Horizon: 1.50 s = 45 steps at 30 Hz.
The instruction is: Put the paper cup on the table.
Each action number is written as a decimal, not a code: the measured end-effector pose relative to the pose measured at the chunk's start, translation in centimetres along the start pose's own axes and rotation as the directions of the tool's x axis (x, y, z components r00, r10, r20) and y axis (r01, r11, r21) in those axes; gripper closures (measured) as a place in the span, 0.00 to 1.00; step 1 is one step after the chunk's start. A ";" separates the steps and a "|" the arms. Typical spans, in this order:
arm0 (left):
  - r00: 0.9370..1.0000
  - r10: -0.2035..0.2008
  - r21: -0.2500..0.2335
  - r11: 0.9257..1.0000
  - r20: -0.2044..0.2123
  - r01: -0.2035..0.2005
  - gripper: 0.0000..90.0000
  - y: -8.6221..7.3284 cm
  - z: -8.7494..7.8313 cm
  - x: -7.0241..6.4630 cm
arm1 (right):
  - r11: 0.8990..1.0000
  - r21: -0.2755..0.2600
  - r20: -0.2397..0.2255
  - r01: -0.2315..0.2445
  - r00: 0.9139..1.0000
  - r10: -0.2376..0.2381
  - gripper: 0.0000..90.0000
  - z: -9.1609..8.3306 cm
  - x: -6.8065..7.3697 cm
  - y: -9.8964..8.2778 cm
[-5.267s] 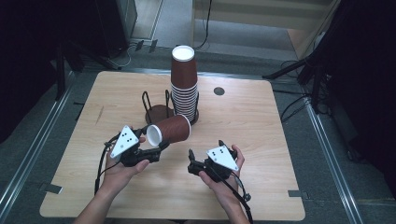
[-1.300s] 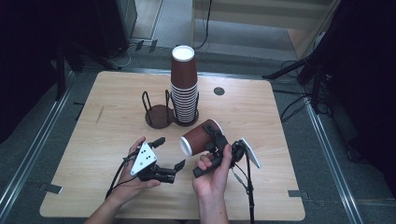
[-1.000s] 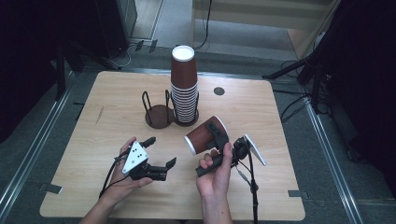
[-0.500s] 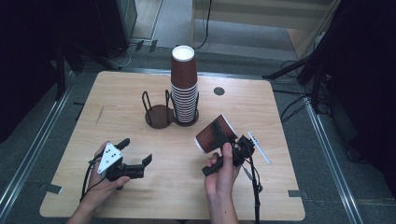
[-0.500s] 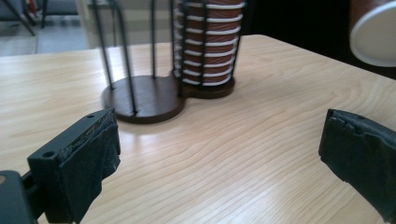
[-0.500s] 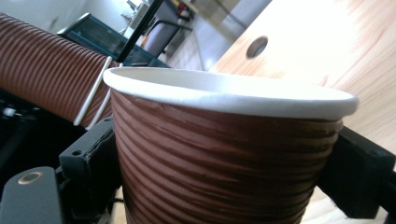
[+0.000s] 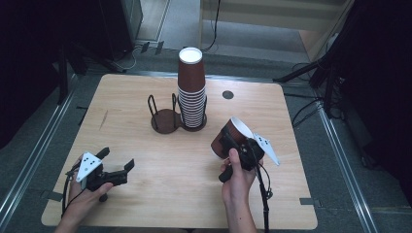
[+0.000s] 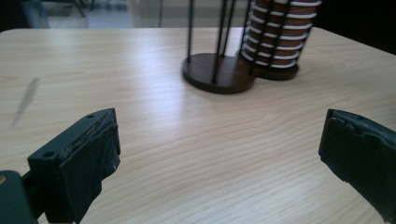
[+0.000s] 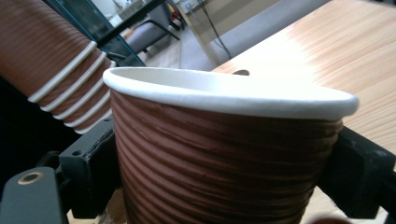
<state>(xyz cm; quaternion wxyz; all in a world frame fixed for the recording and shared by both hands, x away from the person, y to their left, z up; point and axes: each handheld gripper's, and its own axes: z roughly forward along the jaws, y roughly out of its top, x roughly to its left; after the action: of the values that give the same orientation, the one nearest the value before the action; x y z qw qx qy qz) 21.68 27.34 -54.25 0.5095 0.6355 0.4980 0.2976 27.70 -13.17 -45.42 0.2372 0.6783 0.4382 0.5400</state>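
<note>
cup (image 7: 228,138) clamped between right tool (image 7: 233,145) jaws

The high view looks forward and down from above the person's side of the counter (image 7: 145,97), far enough off to take in the whole top with the stack of paper cups (image 7: 191,90) near its far middle. The left gripper view sits low over the wood, facing that stack (image 8: 280,37) from well short of it — both share the wire cup holder (image 7: 165,114) beside it. The right gripper view is pressed close to a brown paper cup (image 9: 224,154), with the stack (image 9: 51,70) behind it.
</note>
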 end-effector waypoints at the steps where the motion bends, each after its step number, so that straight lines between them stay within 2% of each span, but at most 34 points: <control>1: 1.000 0.000 0.000 1.000 0.000 0.000 0.00 0.0 0.0 0.0 | 1.000 0.000 0.000 0.000 1.000 0.000 0.13 0.0 0.0 0.0; 4: 1.000 -0.008 0.003 1.000 -0.022 0.008 0.00 -0.2 -0.5 0.8 | 0.999 -0.012 0.015 0.034 0.999 -0.034 0.13 0.1 -0.4 0.2; 5: 0.999 -0.011 0.003 1.000 -0.032 0.011 0.00 -0.3 -0.8 1.2 | 0.997 -0.032 0.064 0.077 0.995 -0.075 0.13 0.3 -0.6 0.3; 6: 0.999 -0.011 0.003 1.000 -0.032 0.011 0.00 -0.3 -0.8 1.2 | 0.997 -0.032 0.064 0.077 0.995 -0.075 0.13 0.3 -0.6 0.3; 7: 0.999 -0.012 0.003 1.000 -0.044 0.012 0.00 -0.3 -0.9 1.5 | 0.992 -0.047 0.095 0.115 0.989 -0.110 0.13 0.4 -0.6 0.3; 8: 0.999 -0.017 0.004 1.000 -0.052 0.017 0.00 -0.3 -1.1 1.7 | 0.984 -0.055 0.132 0.167 0.978 -0.159 0.13 0.6 -0.7 0.3; 9: 0.998 -0.021 0.005 1.000 -0.057 0.021 0.00 -0.3 -1.2 1.9 | 0.979 -0.062 0.145 0.193 0.972 -0.183 0.13 0.7 -0.9 0.4; 10: 0.998 -0.027 0.003 1.000 -0.064 0.028 0.00 -0.3 -1.3 2.1 | 0.970 -0.082 0.162 0.231 0.963 -0.215 0.13 1.0 -1.1 0.5; 11: 0.997 -0.035 0.001 0.999 -0.072 0.035 0.00 -0.3 -1.3 2.3 | 0.970 -0.082 0.162 0.231 0.963 -0.215 0.13 1.0 -1.1 0.5; 13: 0.995 -0.050 -0.002 0.999 -0.082 0.050 0.00 -0.3 -1.4 2.7 | 0.960 -0.104 0.183 0.261 0.953 -0.240 0.13 1.4 -1.4 0.8; 14: 0.995 -0.053 -0.002 0.999 -0.086 0.053 0.00 -0.3 -1.5 2.8 | 0.958 -0.107 0.187 0.267 0.951 -0.244 0.13 1.5 -1.5 0.9; 15: 0.994 -0.050 0.007 0.999 -0.093 0.051 0.00 -0.4 -1.5 3.0 | 0.950 -0.116 0.190 0.291 0.945 -0.266 0.13 1.9 -1.7 1.2; 17: 0.994 -0.053 0.006 0.999 -0.096 0.054 0.00 -0.4 -1.5 3.0 | 0.946 -0.123 0.193 0.300 0.942 -0.273 0.13 2.0 -1.8 1.4; 18: 0.993 -0.056 0.005 0.998 -0.105 0.057 0.00 -0.4 -1.6 3.2 | 0.931 -0.144 0.216 0.334 0.929 -0.300 0.13 2.6 -2.0 1.6; 19: 0.992 -0.059 0.000 0.998 -0.108 0.060 0.00 -0.4 -1.6 3.3 | 0.924 -0.155 0.231 0.349 0.922 -0.309 0.13 2.8 -2.1 1.7; 20: 0.992 -0.059 0.000 0.998 -0.108 0.060 0.00 -0.4 -1.6 3.3 | 0.916 -0.169 0.235 0.364 0.918 -0.321 0.13 3.2 -2.2 1.8; 21: 0.992 -0.062 0.000 0.998 -0.110 0.063 0.00 -0.4 -1.7 3.4 | 0.916 -0.169 0.235 0.364 0.918 -0.321 0.13 3.2 -2.2 1.8; 22: 0.992 -0.068 -0.001 0.998 -0.110 0.069 0.00 -0.4 -1.7 3.5 | 0.903 -0.195 0.240 0.382 0.912 -0.333 0.13 3.9 -2.6 2.1; 26: 0.990 -0.089 -0.017 0.996 -0.106 0.088 0.00 -0.3 -1.9 3.8 | 0.902 -0.211 0.218 0.377 0.918 -0.333 0.13 4.9 -3.2 2.5; 27: 0.990 -0.085 -0.011 0.996 -0.111 0.084 0.00 -0.3 -1.9 3.9 | 0.904 -0.214 0.184 0.370 0.924 -0.335 0.13 5.7 -3.6 2.8; 28: 0.989 -0.085 -0.012 0.996 -0.118 0.085 0.00 -0.4 -2.0 4.0 | 0.901 -0.217 0.185 0.376 0.922 -0.340 0.13 5.9 -3.7 2.9; 30: 0.988 -0.095 -0.013 0.996 -0.118 0.094 0.00 -0.4 -2.0 4.3 | 0.887 -0.217 0.189 0.407 0.909 -0.371 0.13 6.5 -3.7 3.0; 32: 0.988 -0.101 -0.014 0.995 -0.117 0.100 0.00 -0.4 -2.0 4.4 | 0.885 -0.222 0.180 0.409 0.909 -0.375 0.13 6.8 -3.7 3.0; 33: 0.988 -0.103 -0.013 0.995 -0.118 0.102 0.00 -0.4 -2.0 4.5 | 0.879 -0.230 0.176 0.419 0.906 -0.386 0.13 7.2 -3.8 3.0; 34: 0.987 -0.104 -0.012 0.995 -0.123 0.103 0.00 -0.5 -2.0 4.6 | 0.868 -0.237 0.178 0.436 0.898 -0.402 0.13 7.7 -3.8 3.0; 35: 0.987 -0.103 -0.009 0.995 -0.126 0.103 0.00 -0.5 -1.9 4.7 | 0.850 -0.241 0.190 0.468 0.882 -0.432 0.13 8.5 -3.8 2.9; 36: 0.987 -0.104 -0.010 0.995 -0.126 0.104 0.00 -0.5 -1.8 4.7 | 0.850 -0.241 0.190 0.468 0.882 -0.432 0.13 8.5 -3.8 2.9; 37: 0.987 -0.101 -0.006 0.995 -0.129 0.101 0.00 -0.5 -1.8 4.8 | 0.840 -0.244 0.191 0.485 0.873 -0.449 0.13 9.4 -3.9 2.7; 38: 0.987 -0.099 -0.004 0.995 -0.129 0.099 0.00 -0.5 -1.7 4.8 | 0.838 -0.242 0.191 0.489 0.871 -0.453 0.13 9.7 -3.9 2.7; 40: 0.987 -0.097 -0.002 0.995 -0.131 0.097 0.01 -0.5 -1.6 4.9 | 0.826 -0.242 0.197 0.510 0.859 -0.473 0.13 10.6 -4.1 2.5; 41: 0.987 -0.092 0.004 0.996 -0.134 0.093 0.01 -0.5 -1.6 4.9 | 0.826 -0.242 0.197 0.510 0.859 -0.473 0.13 10.6 -4.1 2.5; 43: 0.987 -0.087 0.004 0.996 -0.133 0.088 0.01 -0.6 -1.5 5.0 | 0.821 -0.238 0.192 0.518 0.854 -0.483 0.13 11.6 -4.5 2.4; 45: 0.988 -0.085 0.006 0.996 -0.132 0.086 0.01 -0.6 -1.5 5.1 | 0.823 -0.231 0.189 0.520 0.853 -0.486 0.13 11.9 -4.7 2.3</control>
<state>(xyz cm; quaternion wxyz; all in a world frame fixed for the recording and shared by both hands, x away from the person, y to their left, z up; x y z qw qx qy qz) 21.83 32.63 -54.97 0.4842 0.5955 0.5589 0.3138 39.56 -16.48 -49.66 0.4889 0.5308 0.5074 0.4709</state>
